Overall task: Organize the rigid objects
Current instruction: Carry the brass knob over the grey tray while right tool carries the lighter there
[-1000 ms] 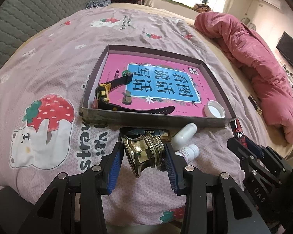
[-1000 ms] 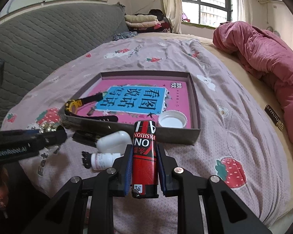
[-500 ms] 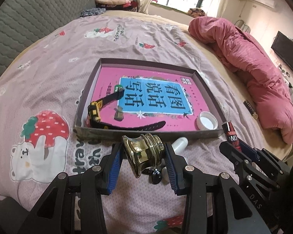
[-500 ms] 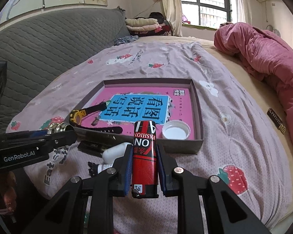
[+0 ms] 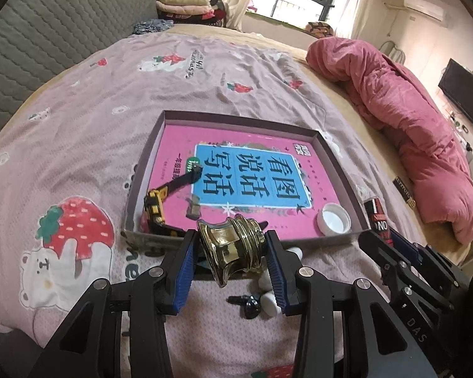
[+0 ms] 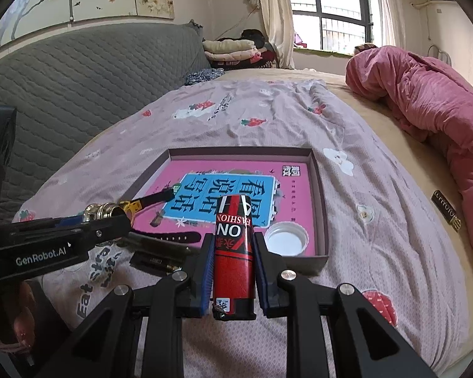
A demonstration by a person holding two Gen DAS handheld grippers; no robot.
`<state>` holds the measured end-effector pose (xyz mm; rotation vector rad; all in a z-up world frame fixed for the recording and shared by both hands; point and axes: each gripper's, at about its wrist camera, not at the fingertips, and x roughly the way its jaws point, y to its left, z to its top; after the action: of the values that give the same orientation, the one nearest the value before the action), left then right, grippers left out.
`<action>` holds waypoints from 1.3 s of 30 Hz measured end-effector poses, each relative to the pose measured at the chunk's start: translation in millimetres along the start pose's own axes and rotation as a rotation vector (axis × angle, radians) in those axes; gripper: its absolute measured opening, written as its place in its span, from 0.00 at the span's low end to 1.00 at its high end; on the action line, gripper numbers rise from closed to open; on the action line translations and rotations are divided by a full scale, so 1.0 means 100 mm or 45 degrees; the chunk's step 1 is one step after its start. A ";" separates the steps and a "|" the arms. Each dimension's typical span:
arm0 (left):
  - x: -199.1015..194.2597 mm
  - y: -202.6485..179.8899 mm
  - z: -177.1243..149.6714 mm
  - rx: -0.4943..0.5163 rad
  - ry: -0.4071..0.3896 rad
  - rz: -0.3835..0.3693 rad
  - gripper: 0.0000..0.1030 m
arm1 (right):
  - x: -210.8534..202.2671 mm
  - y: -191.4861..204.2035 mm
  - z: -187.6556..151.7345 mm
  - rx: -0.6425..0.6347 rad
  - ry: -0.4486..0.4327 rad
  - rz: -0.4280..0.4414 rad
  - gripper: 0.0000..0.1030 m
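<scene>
My left gripper (image 5: pixel 230 253) is shut on a brass bell-shaped piece (image 5: pixel 231 249), held above the bed just before the near wall of a shallow box (image 5: pixel 160 126). The box has a pink and blue printed bottom and holds a black and yellow watch (image 5: pixel 156 208) and a white cap (image 5: pixel 334 222). My right gripper (image 6: pixel 233 263) is shut on a red and black lighter (image 6: pixel 234 245), raised near the box's near wall (image 6: pixel 318 263); the lighter also shows in the left wrist view (image 5: pixel 376 217).
White bottles (image 5: pixel 269 296) and a small black piece (image 5: pixel 252 305) lie on the pink bedsheet under my left gripper. A black flat item (image 6: pixel 156 260) lies before the box. A pink quilt (image 6: pixel 432 119) is heaped at right, with a dark label (image 6: pixel 446 209) beside it.
Both grippers have risen and drawn nearer the box with their objects held. The loose bottles now sit lower and partly hidden under the left gripper.
</scene>
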<state>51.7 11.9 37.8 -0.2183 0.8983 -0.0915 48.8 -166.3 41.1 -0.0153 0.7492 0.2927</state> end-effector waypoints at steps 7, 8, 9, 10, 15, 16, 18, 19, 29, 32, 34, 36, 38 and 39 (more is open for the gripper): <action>0.04 0.02 0.03 -0.010 0.002 0.007 0.42 | 0.02 -0.03 0.07 0.002 -0.021 -0.001 0.23; 0.05 0.02 0.05 -0.013 0.002 0.007 0.42 | 0.02 -0.03 0.09 -0.001 -0.023 -0.001 0.23; 0.06 0.02 0.06 -0.014 0.000 0.009 0.42 | 0.02 -0.03 0.10 -0.003 -0.028 -0.002 0.23; 0.07 0.02 0.07 -0.013 -0.002 0.010 0.42 | 0.02 -0.03 0.11 -0.005 -0.033 0.000 0.23; 0.09 0.02 0.18 -0.026 -0.019 0.006 0.42 | 0.04 -0.03 0.18 -0.014 -0.048 0.002 0.23; 0.09 0.02 0.19 -0.029 -0.017 0.005 0.42 | 0.04 -0.03 0.19 -0.016 -0.048 0.000 0.23; 0.11 0.04 0.24 -0.042 -0.019 0.003 0.42 | 0.07 -0.05 0.21 -0.012 -0.045 -0.007 0.23; 0.11 0.05 0.26 -0.044 -0.021 0.003 0.42 | 0.07 -0.05 0.22 -0.009 -0.046 -0.009 0.23; 0.28 0.17 0.48 -0.097 0.004 -0.001 0.42 | 0.16 -0.09 0.24 0.004 -0.037 -0.022 0.23; 0.35 0.18 0.53 -0.104 0.009 0.000 0.42 | 0.19 -0.10 0.25 0.006 -0.031 -0.022 0.23; 0.39 0.17 0.55 -0.099 0.013 0.004 0.42 | 0.21 -0.11 0.26 0.009 -0.029 -0.026 0.23; 0.43 0.16 0.55 -0.101 0.020 -0.006 0.42 | 0.25 -0.12 0.26 0.013 -0.023 -0.029 0.23; 0.48 0.16 0.54 -0.097 0.030 -0.010 0.42 | 0.28 -0.13 0.26 0.016 -0.015 -0.033 0.23; 0.51 0.15 0.54 -0.095 0.035 -0.015 0.42 | 0.29 -0.13 0.26 0.019 -0.014 -0.035 0.23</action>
<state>125.2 26.4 28.1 -0.2925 0.9289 -0.0718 89.9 -168.3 39.1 -0.0100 0.7394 0.2611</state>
